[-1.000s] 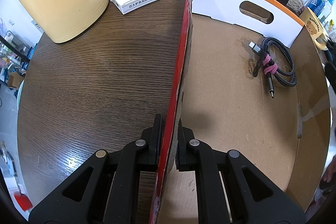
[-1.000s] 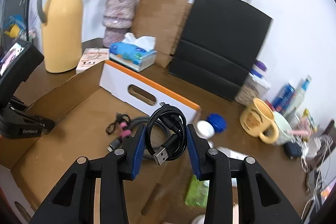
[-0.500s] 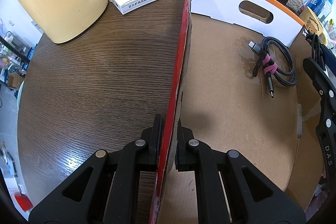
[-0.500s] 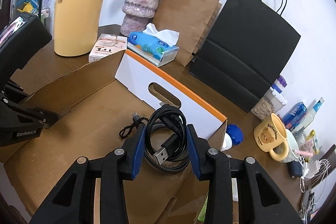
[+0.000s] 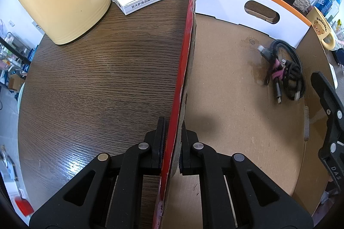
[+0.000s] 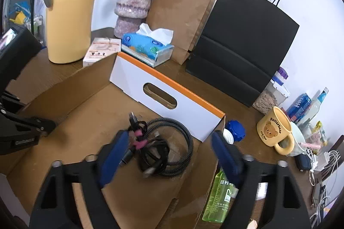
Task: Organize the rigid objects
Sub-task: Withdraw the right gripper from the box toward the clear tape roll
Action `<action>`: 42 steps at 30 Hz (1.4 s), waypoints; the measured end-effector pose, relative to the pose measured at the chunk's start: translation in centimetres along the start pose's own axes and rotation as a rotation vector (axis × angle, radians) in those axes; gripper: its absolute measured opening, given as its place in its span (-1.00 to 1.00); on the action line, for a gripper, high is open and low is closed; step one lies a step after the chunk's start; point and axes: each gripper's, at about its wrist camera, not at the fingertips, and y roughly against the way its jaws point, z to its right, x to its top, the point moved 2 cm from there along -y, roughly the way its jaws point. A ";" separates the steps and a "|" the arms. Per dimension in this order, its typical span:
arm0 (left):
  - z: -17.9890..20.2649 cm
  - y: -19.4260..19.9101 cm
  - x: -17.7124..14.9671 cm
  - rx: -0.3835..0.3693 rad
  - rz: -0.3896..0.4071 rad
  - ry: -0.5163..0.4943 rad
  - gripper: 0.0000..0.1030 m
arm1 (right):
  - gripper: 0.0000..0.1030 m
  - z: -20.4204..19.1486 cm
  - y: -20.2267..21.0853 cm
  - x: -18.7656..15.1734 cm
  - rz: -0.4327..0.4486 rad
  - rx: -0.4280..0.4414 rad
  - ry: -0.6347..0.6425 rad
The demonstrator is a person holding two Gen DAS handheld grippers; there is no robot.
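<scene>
Inside the cardboard box (image 6: 71, 87), our right gripper (image 6: 167, 153) has just spread above the black cable (image 6: 154, 153), while our left gripper (image 5: 172, 143) pinches the box wall.

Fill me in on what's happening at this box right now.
A person is sorting cables into a cardboard box. The left gripper is clamped on the box's side wall. The right gripper has just opened, and its black USB cable now lies on the box floor against the braided cable.

The box floor (image 5: 225, 100) lies bare except the cables (image 5: 283, 78) near its white wall (image 5: 225, 1).
</scene>
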 end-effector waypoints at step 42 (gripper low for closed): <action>-0.2 -0.1 0.1 -0.010 -0.003 -0.001 -0.89 | 0.67 2.4 3.3 -0.9 0.046 -0.040 -0.099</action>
